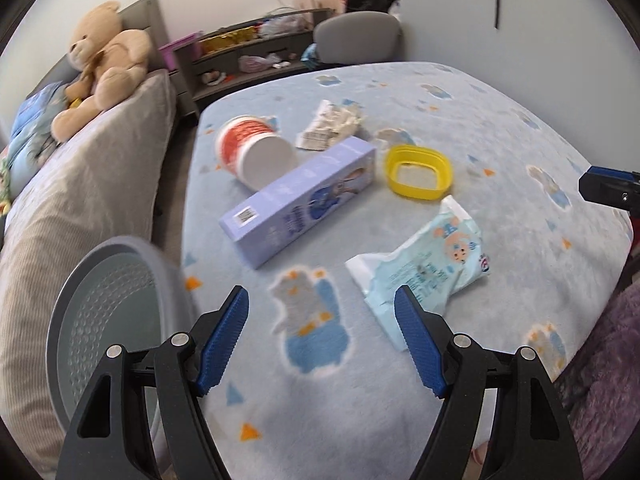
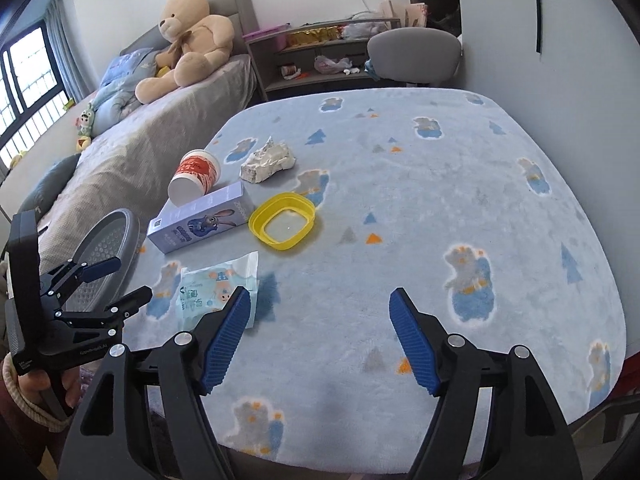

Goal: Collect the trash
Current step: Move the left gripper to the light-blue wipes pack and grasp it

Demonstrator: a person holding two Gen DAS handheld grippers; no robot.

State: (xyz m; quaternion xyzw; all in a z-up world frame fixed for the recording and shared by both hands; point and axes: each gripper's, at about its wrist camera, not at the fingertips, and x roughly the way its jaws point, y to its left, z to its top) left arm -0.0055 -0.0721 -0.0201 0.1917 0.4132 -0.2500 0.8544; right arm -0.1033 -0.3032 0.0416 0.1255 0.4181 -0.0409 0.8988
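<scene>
Little readable print. On the purple carton (image 2: pixel 200 224): a white barcode label at its 9 o'clock end in the left wrist view, a square code there in the right wrist view, and end-face lettering too blurred to make out. On the pale blue wipes packet (image 1: pixel 424 264): printed lines, illegible. On the red and white paper cup (image 2: pixel 195 176): white script, unreadable

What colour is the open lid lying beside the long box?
Yellow; the lid shows most sharply in the right wrist view, beside the lilac box.
</scene>
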